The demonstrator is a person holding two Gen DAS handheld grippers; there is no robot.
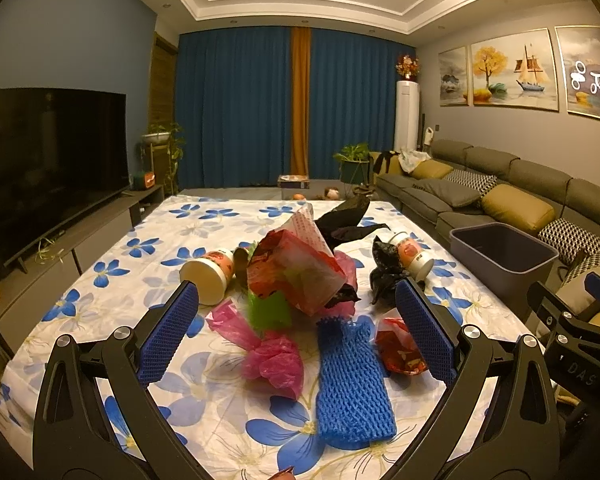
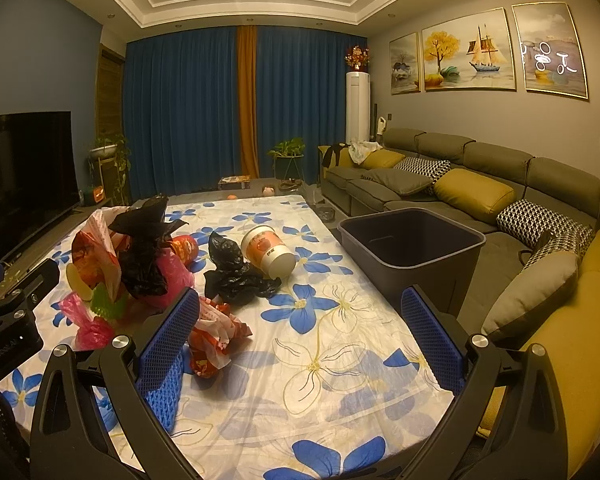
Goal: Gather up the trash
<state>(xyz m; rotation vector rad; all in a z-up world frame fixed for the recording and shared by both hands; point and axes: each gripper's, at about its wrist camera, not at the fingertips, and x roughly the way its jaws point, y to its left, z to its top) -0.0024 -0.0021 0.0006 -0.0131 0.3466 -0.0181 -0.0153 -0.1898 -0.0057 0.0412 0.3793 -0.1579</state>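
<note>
Trash lies heaped on the flowered tablecloth [image 1: 100, 280]: a blue foam net [image 1: 350, 376], pink plastic bags [image 1: 274, 360], a red and white bag [image 1: 296, 268], a green scrap [image 1: 270, 312], black bags [image 1: 388, 272] and two paper cups [image 1: 210, 276] [image 1: 414, 258] on their sides. My left gripper [image 1: 296, 320] is open above the near pile, holding nothing. My right gripper [image 2: 300, 332] is open over the bare cloth, with a crumpled red wrapper [image 2: 216, 340] by its left finger. The grey bin [image 2: 412, 248] stands at the table's right edge.
A sofa [image 2: 480, 184] with cushions runs along the right, close behind the bin. A television [image 1: 48, 160] on a low cabinet lines the left side. Blue curtains and potted plants are at the far end. The left gripper's body [image 2: 8, 320] shows at the right view's left edge.
</note>
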